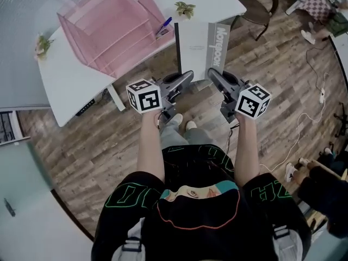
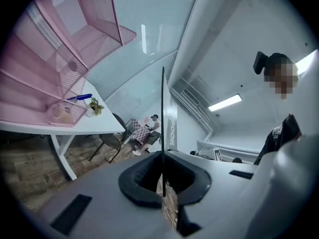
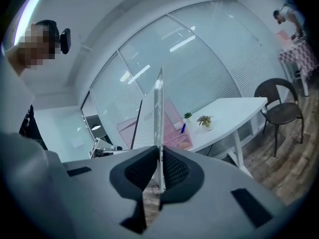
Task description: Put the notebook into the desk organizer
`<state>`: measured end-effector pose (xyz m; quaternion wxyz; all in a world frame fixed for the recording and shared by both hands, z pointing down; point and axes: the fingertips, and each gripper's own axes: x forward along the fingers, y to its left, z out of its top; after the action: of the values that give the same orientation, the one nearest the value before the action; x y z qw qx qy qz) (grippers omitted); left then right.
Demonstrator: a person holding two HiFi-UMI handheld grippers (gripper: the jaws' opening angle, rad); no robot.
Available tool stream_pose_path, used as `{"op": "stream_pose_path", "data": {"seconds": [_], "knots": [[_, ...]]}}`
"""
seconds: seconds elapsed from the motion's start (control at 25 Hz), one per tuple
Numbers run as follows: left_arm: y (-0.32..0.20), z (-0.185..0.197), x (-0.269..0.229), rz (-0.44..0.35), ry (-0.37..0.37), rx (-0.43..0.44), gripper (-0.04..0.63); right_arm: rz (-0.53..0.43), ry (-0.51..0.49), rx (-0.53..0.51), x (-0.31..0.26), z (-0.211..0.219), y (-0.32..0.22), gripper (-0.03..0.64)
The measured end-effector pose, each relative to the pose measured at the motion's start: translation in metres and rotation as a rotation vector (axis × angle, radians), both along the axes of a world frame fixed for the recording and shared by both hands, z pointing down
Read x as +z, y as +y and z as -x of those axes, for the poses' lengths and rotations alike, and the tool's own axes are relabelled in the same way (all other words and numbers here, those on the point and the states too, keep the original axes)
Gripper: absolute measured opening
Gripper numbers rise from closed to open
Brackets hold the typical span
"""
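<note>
Left hand-held gripper [image 1: 189,75] and right hand-held gripper [image 1: 212,73] each pinch the white-and-grey paper notebook [image 1: 197,48]. Carry it level (covers flex) toward the pink wire-mesh desk organizer [image 1: 103,31], upper left.

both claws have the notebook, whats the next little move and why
Probably carry the notebook forward and left, toward the pink organizer. The left claw and right claw are each shut on its near edge, holding it in the air. The organizer stands on the white table, up and left of it in the head view.
</note>
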<state>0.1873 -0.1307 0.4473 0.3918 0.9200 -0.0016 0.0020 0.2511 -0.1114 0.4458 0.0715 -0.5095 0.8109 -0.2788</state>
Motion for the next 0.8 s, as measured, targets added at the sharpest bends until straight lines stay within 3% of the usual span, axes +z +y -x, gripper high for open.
{"op": "stream_pose_path", "data": {"seconds": [0.36,0.64,0.8], "knots": [[0.001,0.096,0.007,0.02,-0.024,-0.324,0.005,0.006,-0.039,-0.322,0.01,0.093,-0.02,0.018],[-0.014,0.148,0.016,0.121,-0.031,-0.455,0.005,0.072,-0.049,-0.462,0.018,0.146,-0.044,0.018],[-0.029,0.169,0.024,0.166,-0.026,-0.495,0.005,0.108,-0.048,-0.492,0.026,0.167,-0.06,0.018]]}}
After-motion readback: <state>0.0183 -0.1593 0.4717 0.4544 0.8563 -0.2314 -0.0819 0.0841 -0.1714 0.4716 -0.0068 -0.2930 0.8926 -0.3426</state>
